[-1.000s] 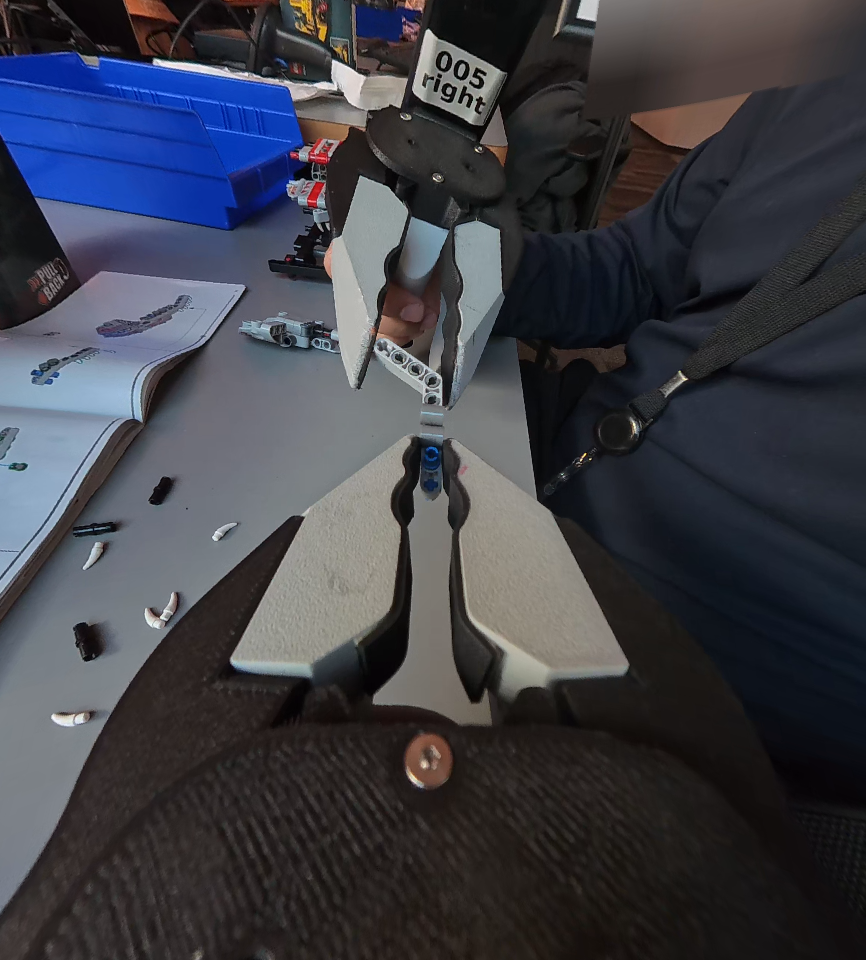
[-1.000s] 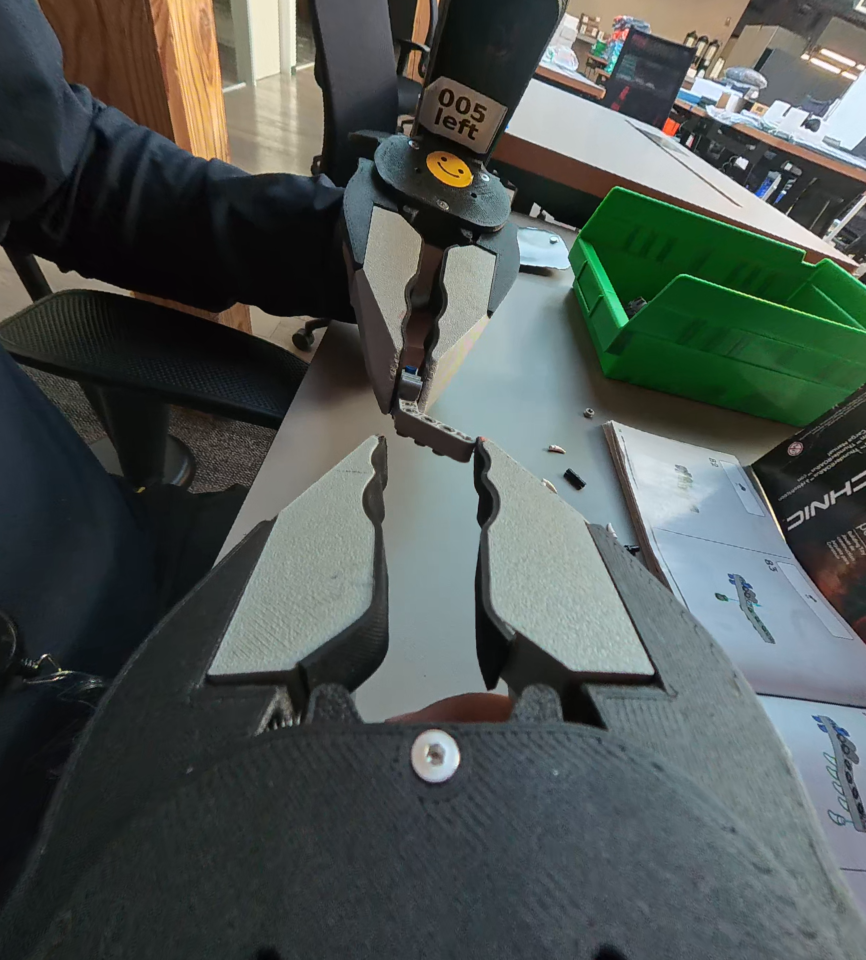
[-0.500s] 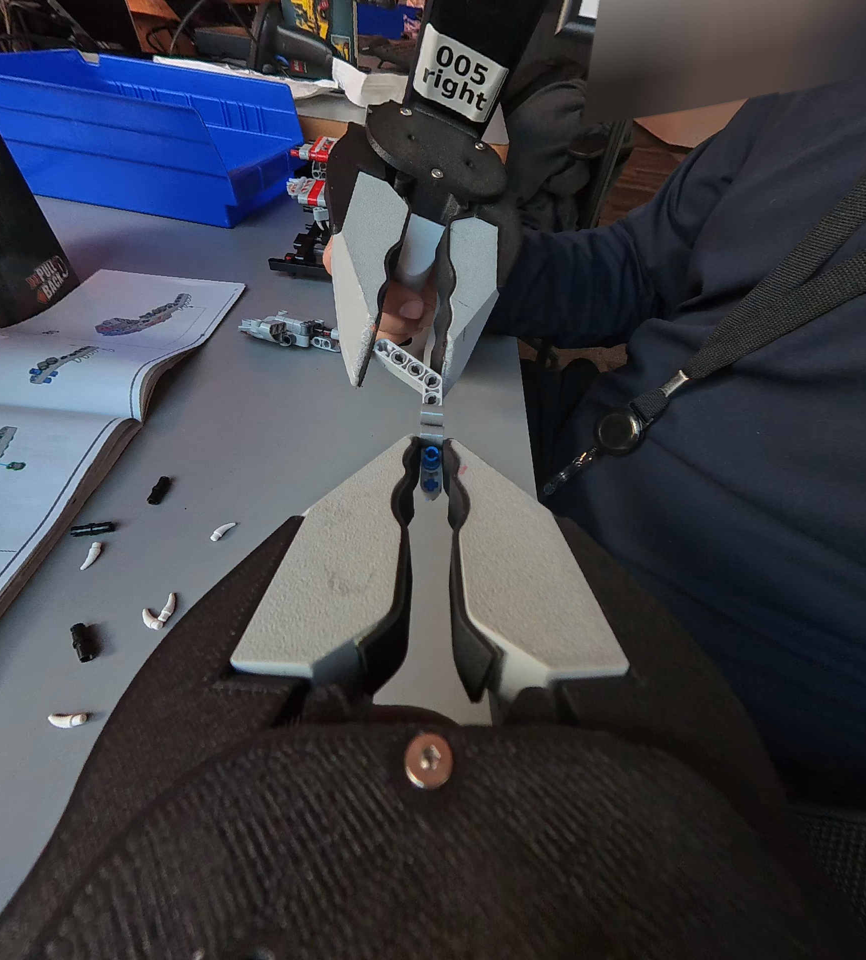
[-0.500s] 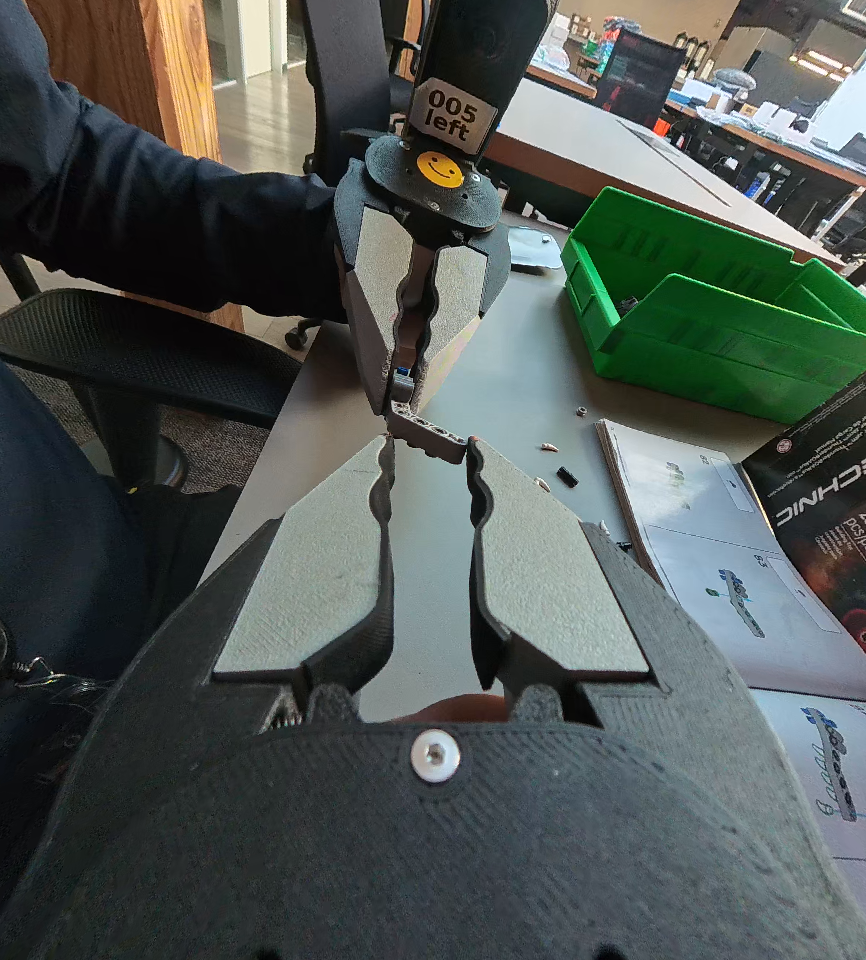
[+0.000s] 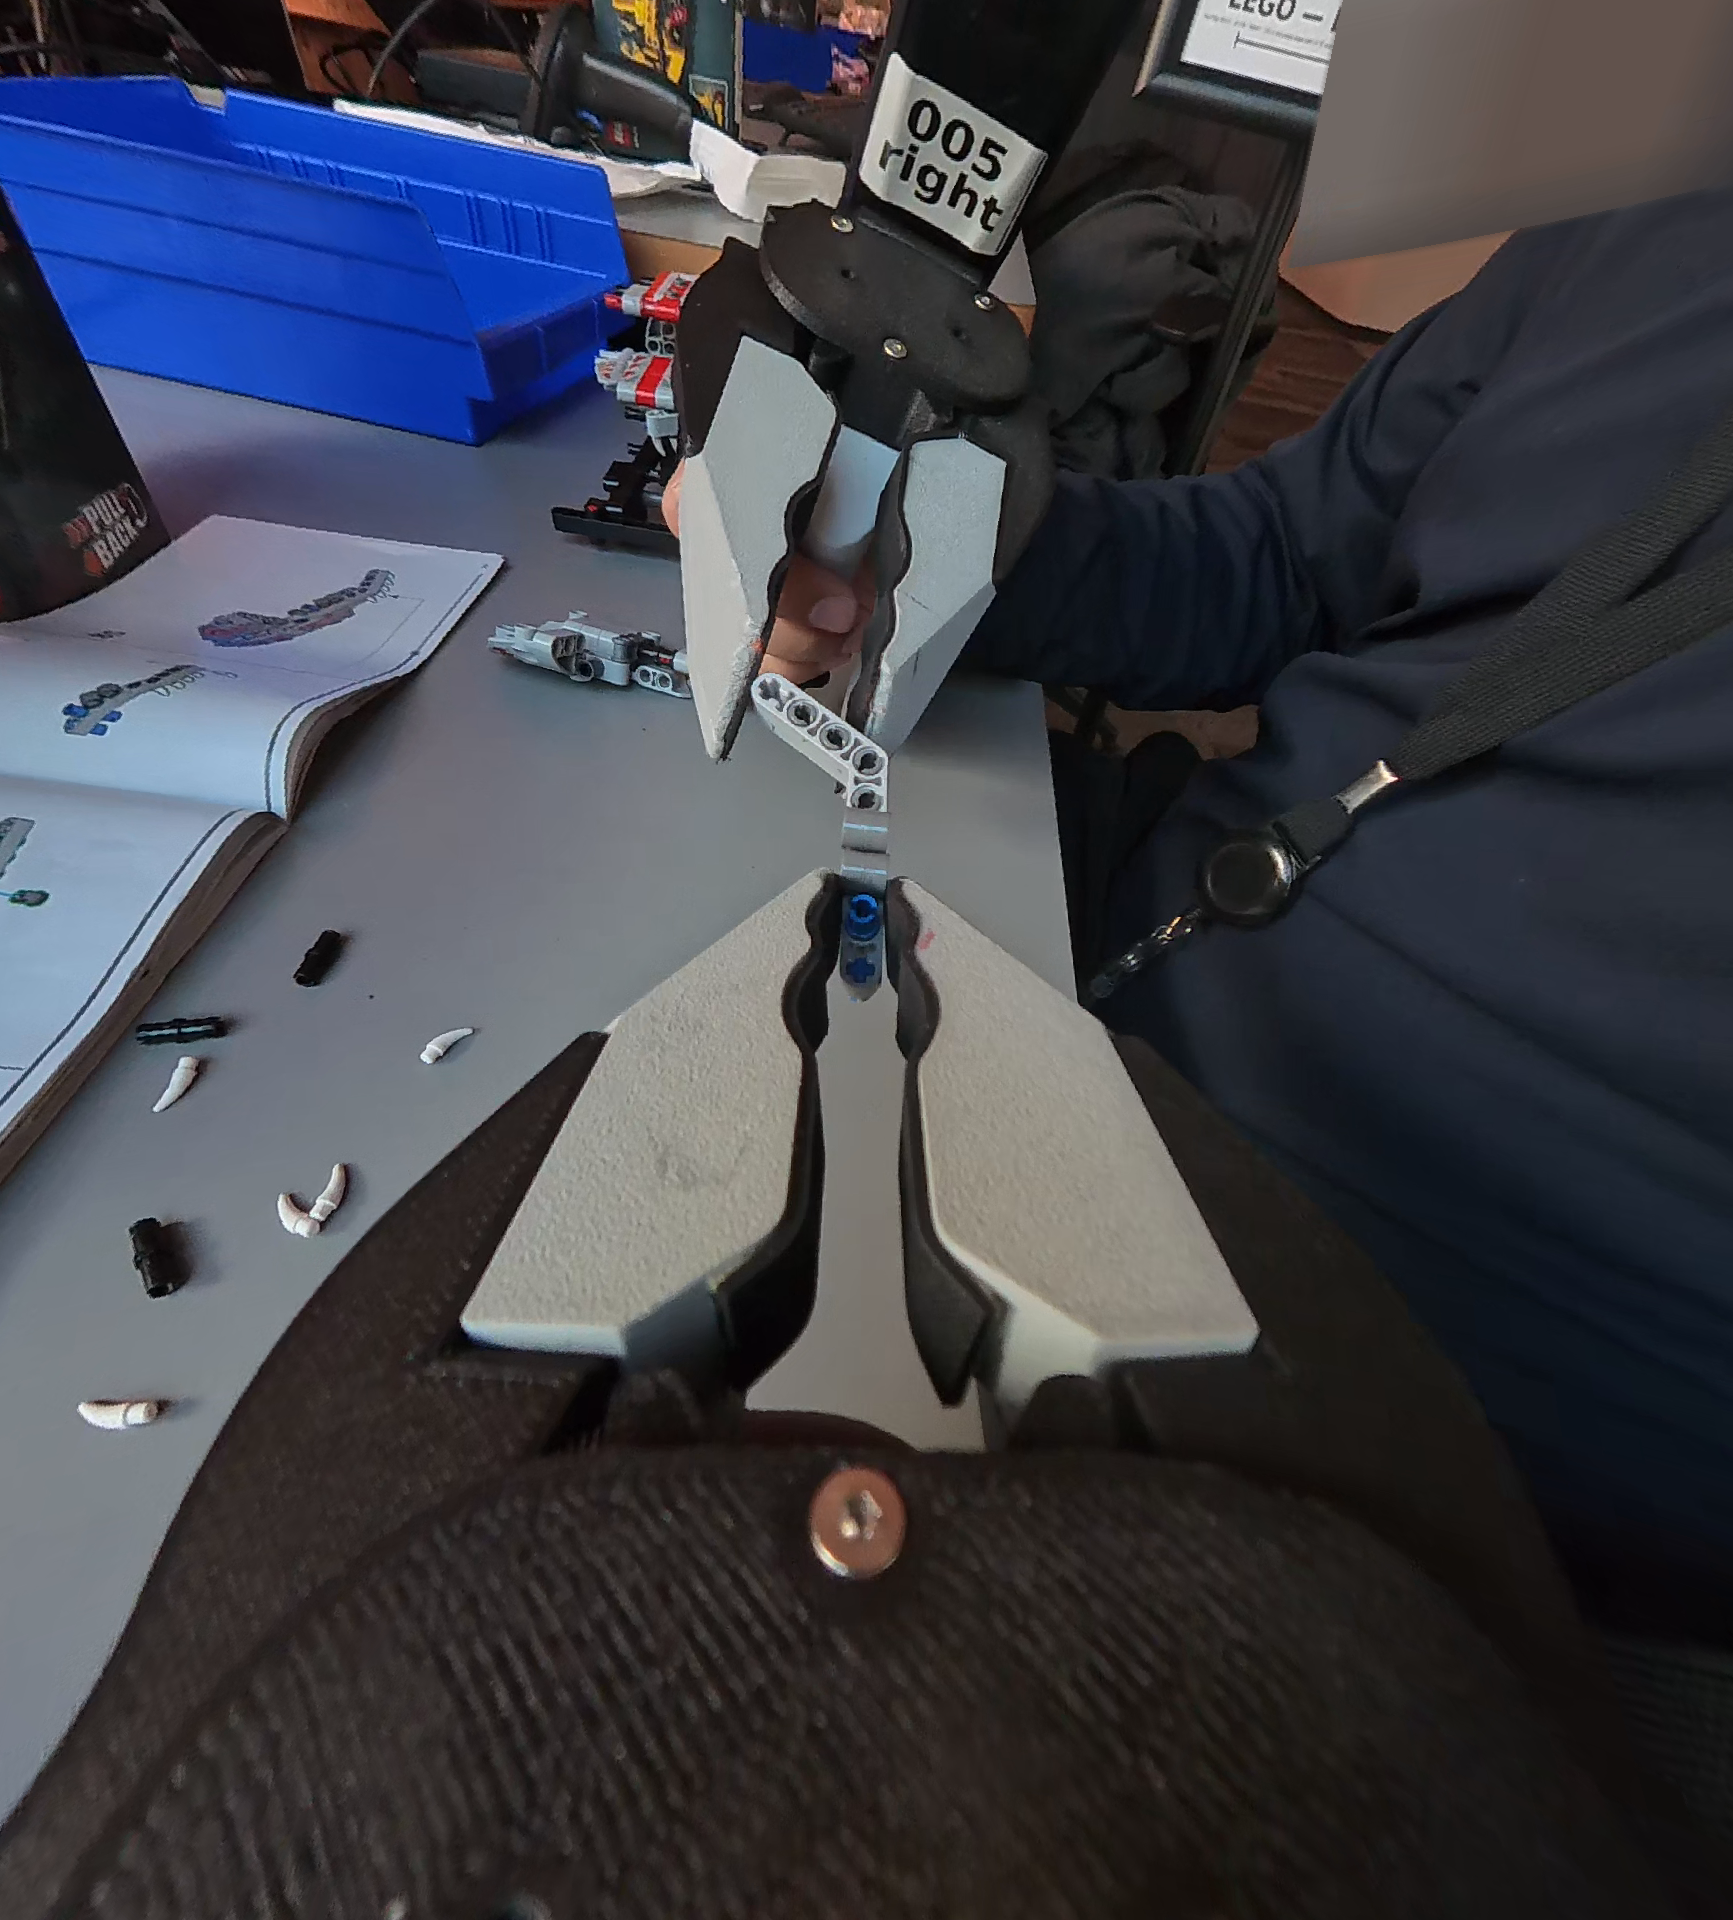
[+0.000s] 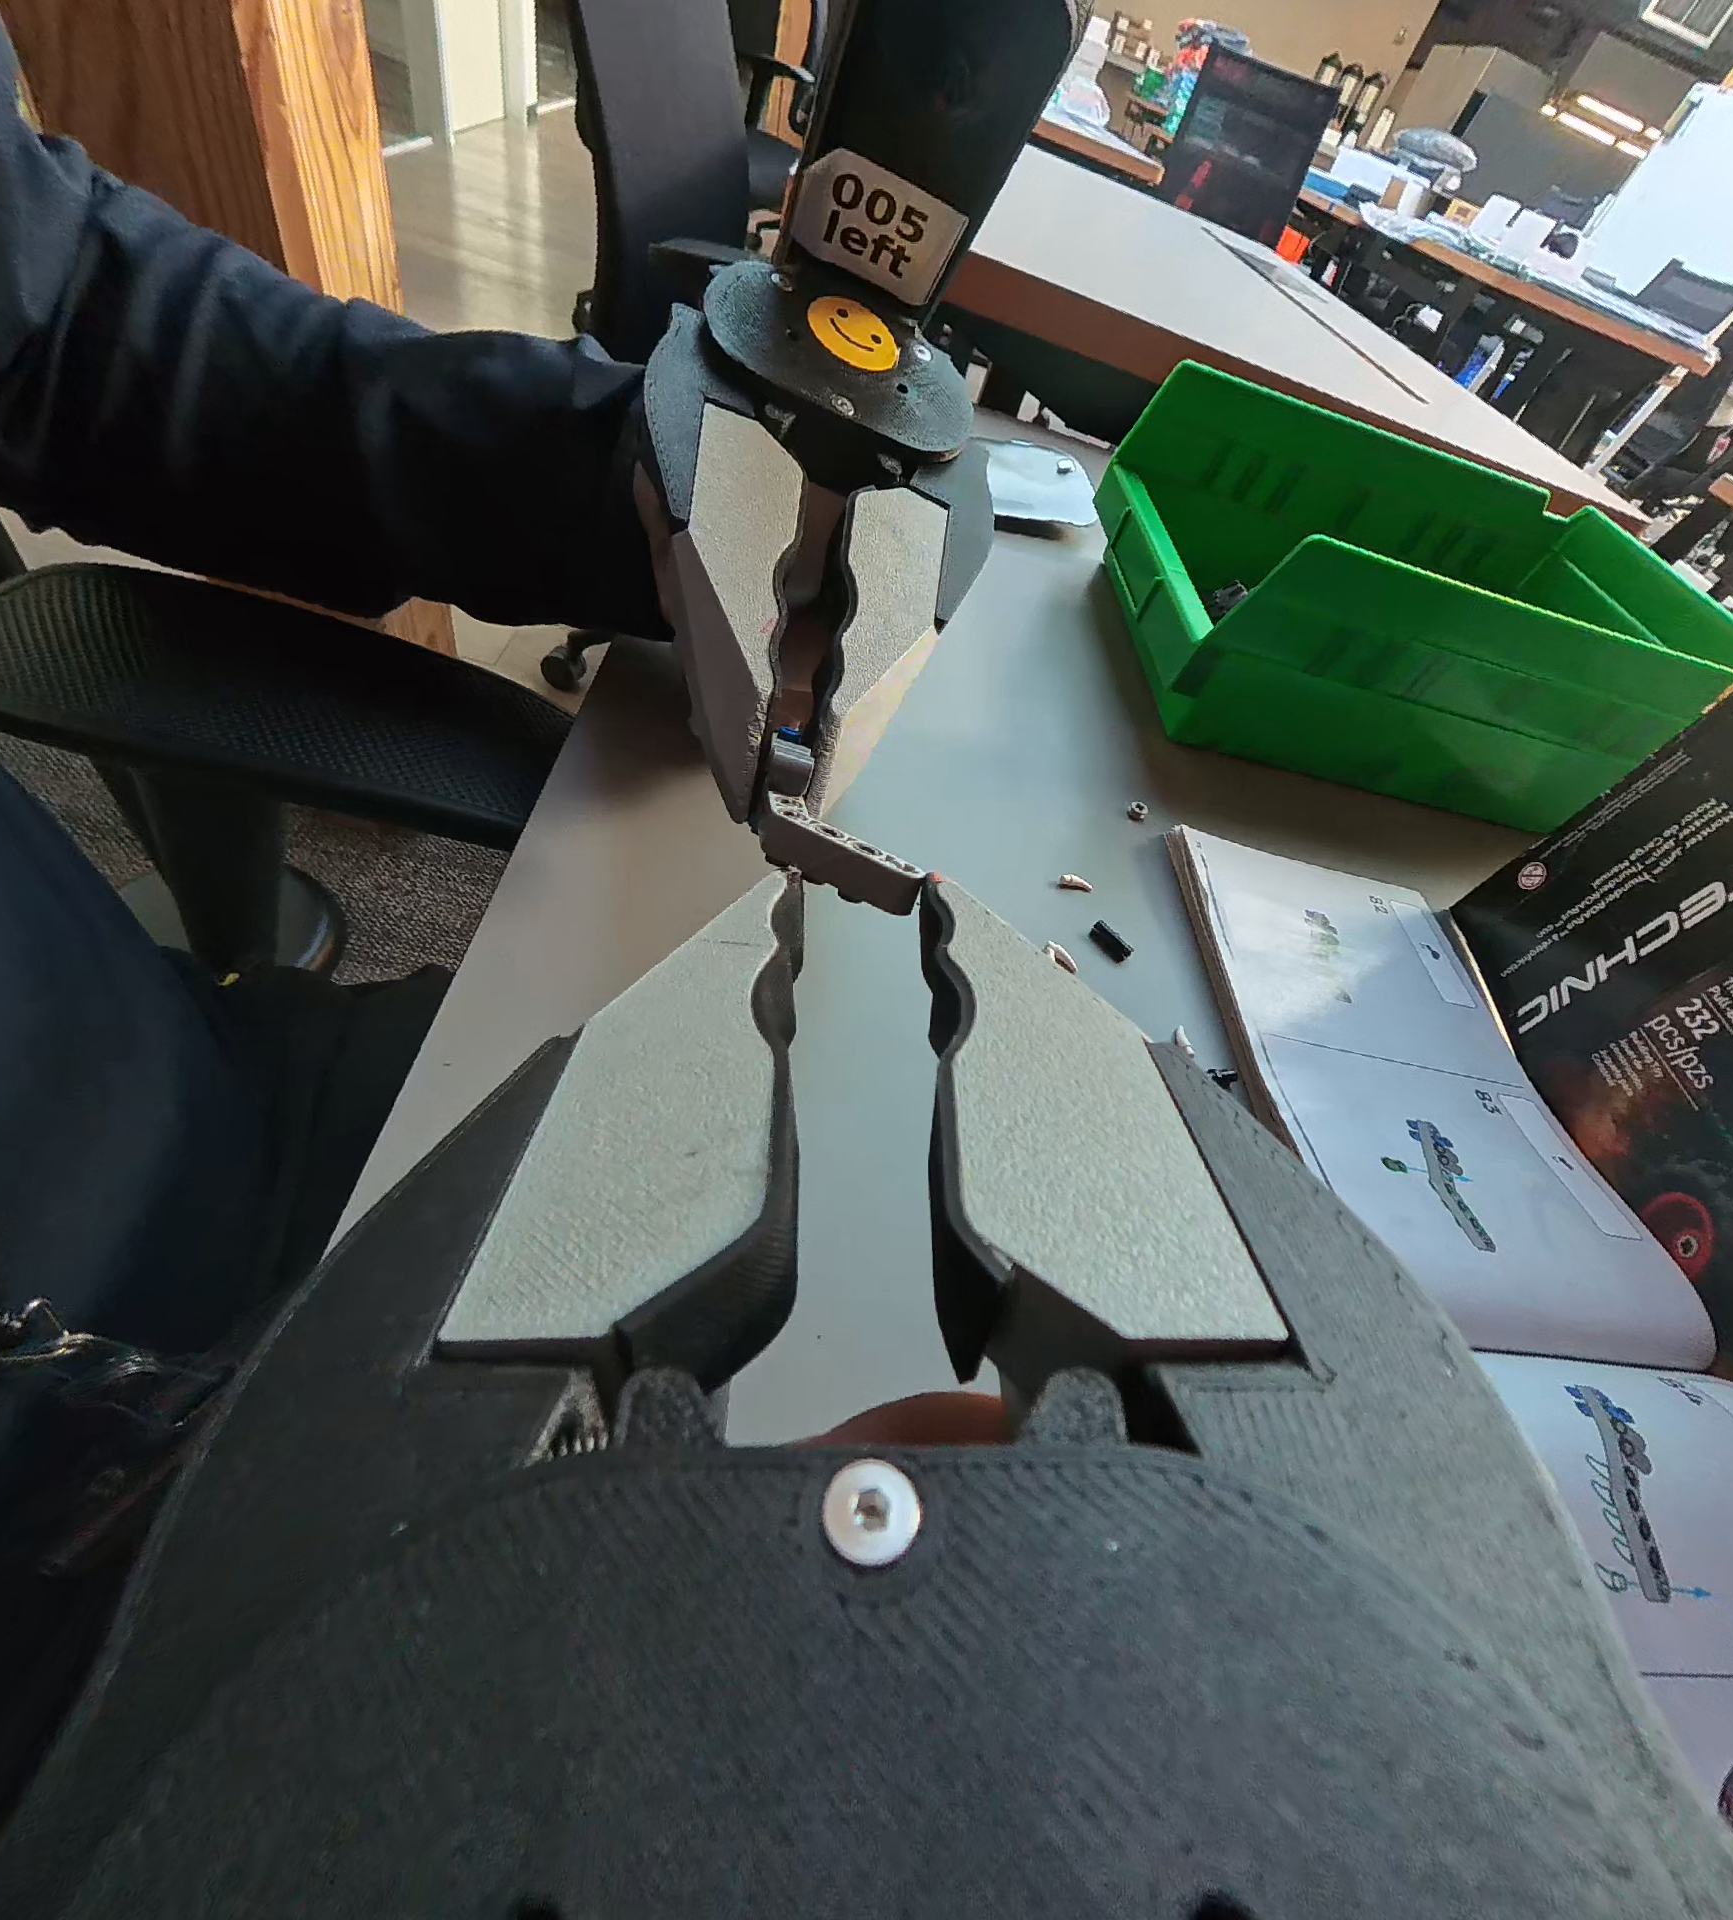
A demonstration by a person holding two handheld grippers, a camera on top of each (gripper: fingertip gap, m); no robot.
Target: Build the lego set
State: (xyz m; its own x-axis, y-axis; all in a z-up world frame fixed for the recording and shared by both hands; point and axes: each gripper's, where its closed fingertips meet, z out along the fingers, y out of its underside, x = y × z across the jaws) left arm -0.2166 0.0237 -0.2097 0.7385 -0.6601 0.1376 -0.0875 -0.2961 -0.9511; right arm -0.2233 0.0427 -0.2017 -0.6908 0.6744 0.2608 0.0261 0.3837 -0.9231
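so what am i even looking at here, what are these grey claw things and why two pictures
These are two hand-held grippers; a person grips one in each hand, and each carries a camera looking along its fingers, hence two pictures. The left gripper is shut on a small grey piece with blue pins. A bent grey beam sticks out from it, and the right gripper has its fingers at both ends of the beam, whether gripping it firmly I cannot tell. On the grey table lie an open instruction booklet, white tooth pieces, black pins, a blue bin and a green bin.
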